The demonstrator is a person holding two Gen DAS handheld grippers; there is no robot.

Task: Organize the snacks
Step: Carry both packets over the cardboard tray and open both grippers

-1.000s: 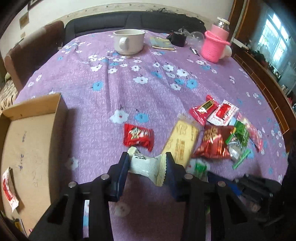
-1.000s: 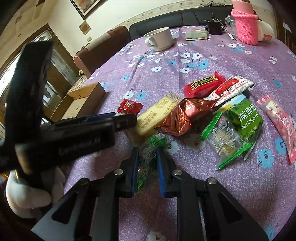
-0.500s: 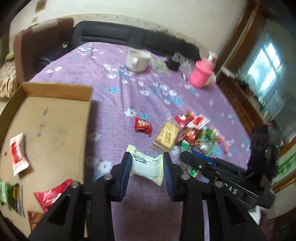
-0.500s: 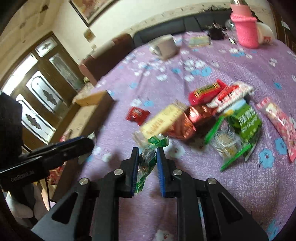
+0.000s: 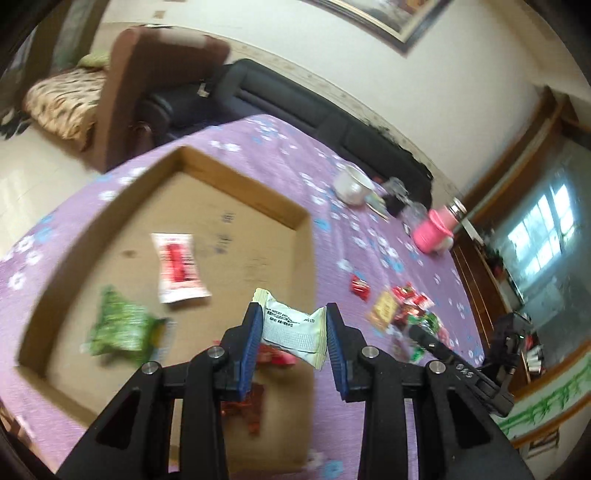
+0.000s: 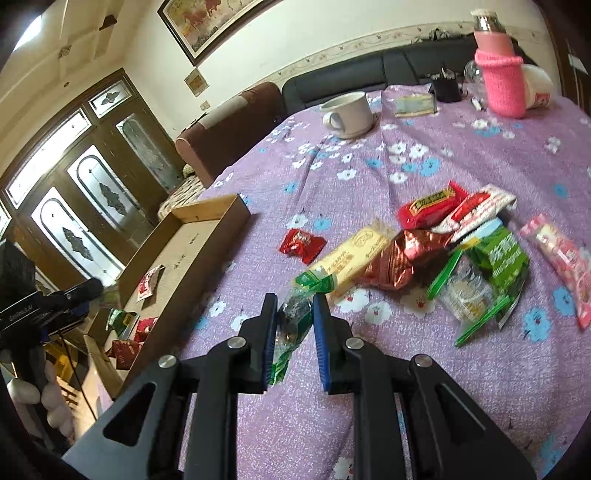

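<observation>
L tongs [image 5: 291, 332] clamped on white packet [image 5: 293, 334], held over cardboard box [image 5: 240, 184] w/ red-white sachet [image 5: 177, 267] & green pack [image 5: 118, 326] inside, left of frame. R tongs [image 6: 294, 325] pinched on green-clear wrapper [image 6: 291, 321], low centre, above purple bench [image 6: 443, 155]. Snack pile [image 6: 424, 243] centre-right; mug [image 6: 349, 110] & pink bottle [image 6: 498, 85] at top.

Home living room: sofa [image 6: 369, 70], framed painting [image 6: 214, 22]
</observation>
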